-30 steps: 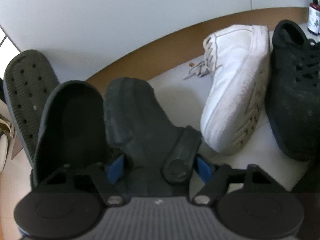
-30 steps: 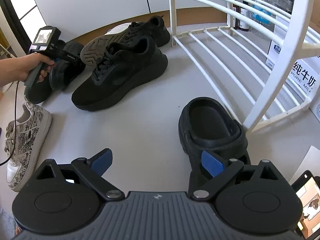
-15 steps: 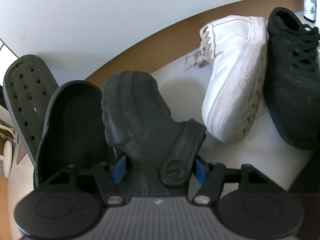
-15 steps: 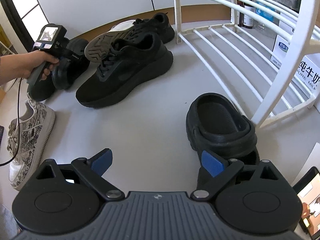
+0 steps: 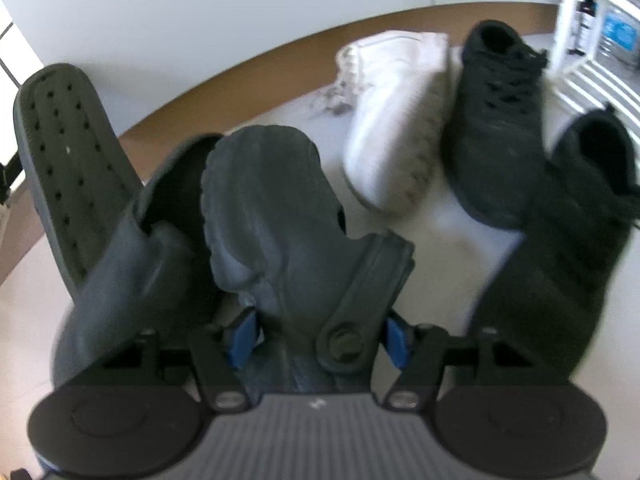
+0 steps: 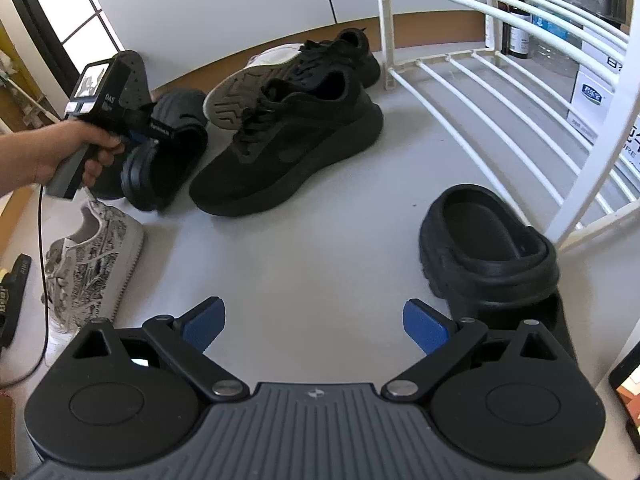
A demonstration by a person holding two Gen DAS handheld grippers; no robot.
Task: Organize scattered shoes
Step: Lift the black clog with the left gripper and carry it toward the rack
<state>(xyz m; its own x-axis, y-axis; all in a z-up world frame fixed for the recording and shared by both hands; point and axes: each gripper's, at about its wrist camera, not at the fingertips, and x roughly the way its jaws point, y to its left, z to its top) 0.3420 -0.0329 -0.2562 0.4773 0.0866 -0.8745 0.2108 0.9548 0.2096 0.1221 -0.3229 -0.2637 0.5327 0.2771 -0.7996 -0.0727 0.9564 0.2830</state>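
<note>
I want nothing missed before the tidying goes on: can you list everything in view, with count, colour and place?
held clog: 1, black, tilted, between the left gripper's jaws
second clog: 1, black, on the floor by the rack's foot
black sneakers: 2, black, mid-floor, one behind the other
white sneaker: 1, white, on its side beside the rear black sneaker
printed sneaker: 1, white and grey, floor at left
slip-on: 1, black, beside the held clog
perforated sole: 1, black, upright, beyond the slip-on
rack: 1, white, right
bottles: several, dark and clear, behind the rack
hand: 1, on the left gripper's handle
left gripper: 1, black, blue pads, jaws closing on the held clog
right gripper: 1, same colours, jaws open, empty
</note>
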